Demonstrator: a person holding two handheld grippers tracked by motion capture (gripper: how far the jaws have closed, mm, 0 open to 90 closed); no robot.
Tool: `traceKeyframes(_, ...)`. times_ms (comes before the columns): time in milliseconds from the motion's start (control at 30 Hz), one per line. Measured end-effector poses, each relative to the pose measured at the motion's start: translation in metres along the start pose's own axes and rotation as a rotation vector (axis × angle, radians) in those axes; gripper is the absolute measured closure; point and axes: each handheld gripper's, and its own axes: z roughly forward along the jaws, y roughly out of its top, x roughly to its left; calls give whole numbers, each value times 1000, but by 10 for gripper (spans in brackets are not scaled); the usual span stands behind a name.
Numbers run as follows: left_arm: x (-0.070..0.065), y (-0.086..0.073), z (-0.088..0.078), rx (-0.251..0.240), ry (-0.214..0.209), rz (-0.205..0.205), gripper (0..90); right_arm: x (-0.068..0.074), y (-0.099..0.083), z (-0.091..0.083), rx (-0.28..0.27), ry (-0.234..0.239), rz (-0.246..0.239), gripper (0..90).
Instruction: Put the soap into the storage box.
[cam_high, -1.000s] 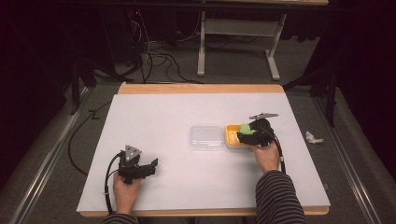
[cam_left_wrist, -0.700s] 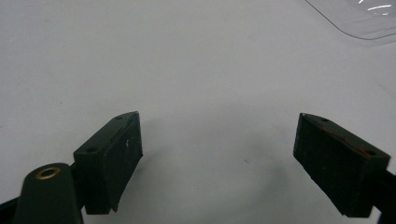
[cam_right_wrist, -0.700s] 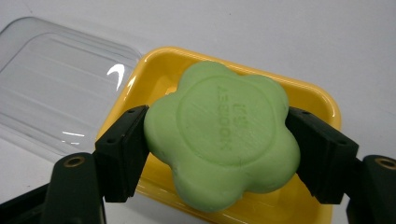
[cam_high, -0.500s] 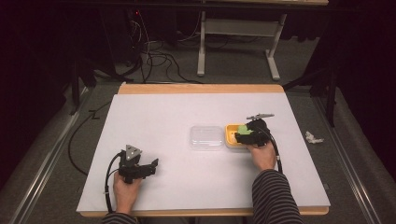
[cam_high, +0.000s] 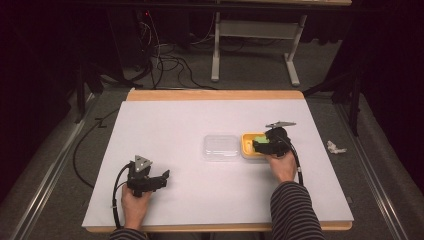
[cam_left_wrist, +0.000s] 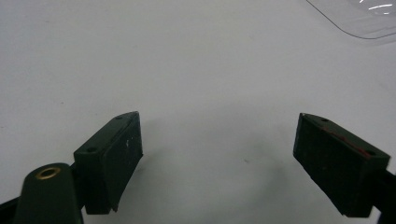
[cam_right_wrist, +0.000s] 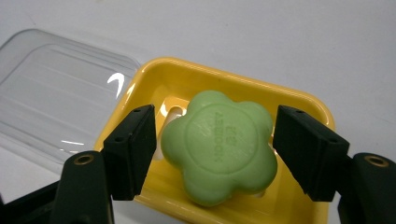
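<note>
Soap (cam_right_wrist: 219, 147), green and flower-shaped, sits in the yellow dish (cam_right_wrist: 303, 105) at the table's (cam_high: 190, 120) right, squarely between the right tool's (cam_right_wrist: 215, 154) jaws, which have just been closing in, slim gaps either side, not gripping yet. Left tool (cam_left_wrist: 219, 163) rests near-left, spread wide, empty. Clear lid (cam_high: 220, 147) lies just left of the dish.

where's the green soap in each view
High view: the green soap sits right of centre in the yellow dish, at the right gripper.
Left gripper view: not in this picture.
Right gripper view: the soap lies at centre between the jaws, a small gap each side.
Shared landmark: the clear lid.
</note>
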Motion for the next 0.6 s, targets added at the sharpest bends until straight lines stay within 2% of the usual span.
traceKeyframes(233, 0, 0, 0, -1, 0, 4, 162, 0, -2, -11, -46, 7, -9, 314)
traceKeyframes(400, -1, -1, 0, -1, 4, 8, 162, -5, -3, -23, -96, 21, 11, 321)
traceKeyframes(600, 0, 0, 0, -6, 3, 3, 162, -5, -7, -31, -114, 25, 9, 335)
